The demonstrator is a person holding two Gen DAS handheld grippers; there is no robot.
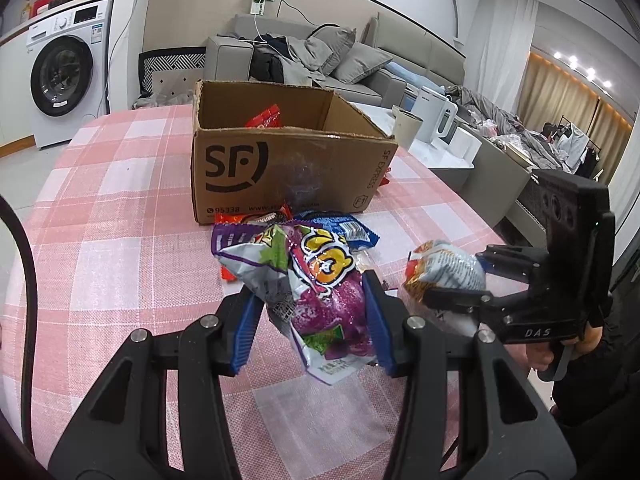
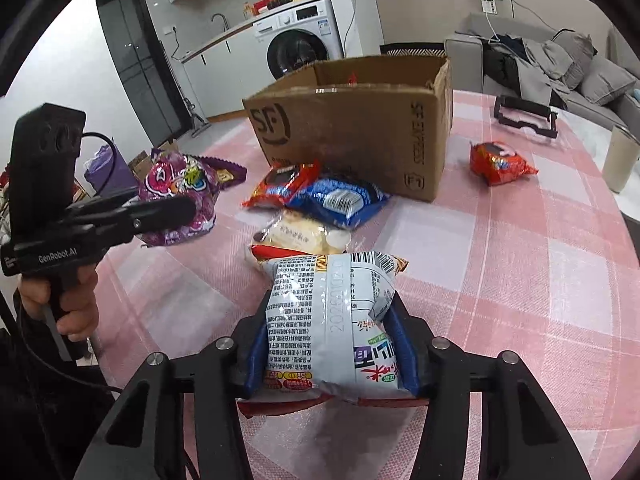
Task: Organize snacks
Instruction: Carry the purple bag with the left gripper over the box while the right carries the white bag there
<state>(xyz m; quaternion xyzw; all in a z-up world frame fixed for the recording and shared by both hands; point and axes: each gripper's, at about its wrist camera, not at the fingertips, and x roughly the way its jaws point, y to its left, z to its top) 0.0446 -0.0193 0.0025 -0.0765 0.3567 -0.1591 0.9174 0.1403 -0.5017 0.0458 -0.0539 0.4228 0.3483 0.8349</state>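
Left wrist view. My left gripper (image 1: 312, 320) has its blue ribbed pads pressed on a crinkled purple bag (image 1: 316, 292), glossy foil with cartoon print, lifted clear of the table (image 1: 120, 208). The table carries a pink-and-white checked cloth of woven texture. Beyond stands an open corrugated box (image 1: 288, 168), brown with black printing; a red packet (image 1: 266, 118) shows inside it. An orange pack (image 1: 256, 219) and a blue pack (image 1: 344, 229) lie against the box's near wall. To the right, my right gripper (image 1: 452, 284), matte black, clamps a puffy white bag (image 1: 444, 270).

Right wrist view. My right gripper (image 2: 332, 344) has its jaws closed on the white bag (image 2: 328, 320), a pillow-shaped foil pack with dense print and a barcode, held above the cloth. Ahead lie a pale wrapped snack (image 2: 304, 236), the blue pack (image 2: 340, 200) overlapping the orange pack (image 2: 284, 184), then the box (image 2: 352, 132). A red pack (image 2: 500, 162) lies apart, right of the box. At left, my left gripper (image 2: 172, 210) carries the purple bag (image 2: 180, 196).
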